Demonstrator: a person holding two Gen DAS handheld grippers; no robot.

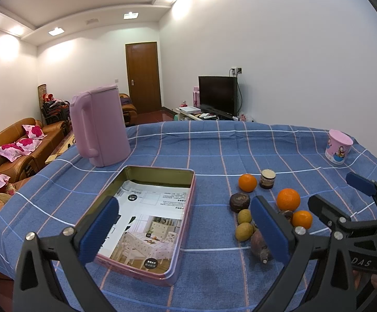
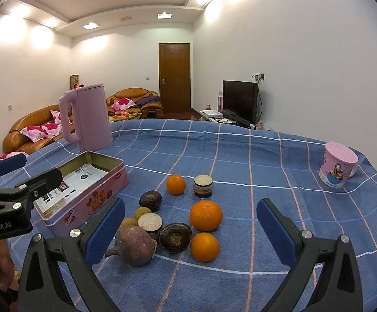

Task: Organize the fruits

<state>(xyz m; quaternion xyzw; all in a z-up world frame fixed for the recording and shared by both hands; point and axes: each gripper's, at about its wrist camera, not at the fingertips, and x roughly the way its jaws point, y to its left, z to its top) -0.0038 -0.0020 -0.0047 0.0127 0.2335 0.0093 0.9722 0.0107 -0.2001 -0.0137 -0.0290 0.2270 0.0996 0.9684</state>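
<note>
1. Left gripper [image 1: 185, 223] is held spread, nothing gripped; pink tin [image 1: 146, 218] is seen between its fingers.
2. Right gripper [image 2: 191, 228] is held spread, nothing gripped; oranges [image 2: 206, 215] are seen between its fingers, tin to its left.

— What kind of place is this?
— It is a home, a living room. At the left of the frame stand brown leather sofas [image 2: 32, 127] with pink flower cushions [image 1: 23, 144].
— Anything else?
— Yes. At the back is a wooden door [image 2: 174, 78], and right of it a black television [image 2: 239, 102] on a low stand, its cable going up to a wall socket [image 2: 258, 76]. The ceiling has recessed lights [image 2: 164, 15].
— And in front?
— A table under a blue checked cloth [image 2: 240, 150], with a pink kettle [image 1: 98, 127] and a cartoon cup [image 2: 339, 165].
</note>
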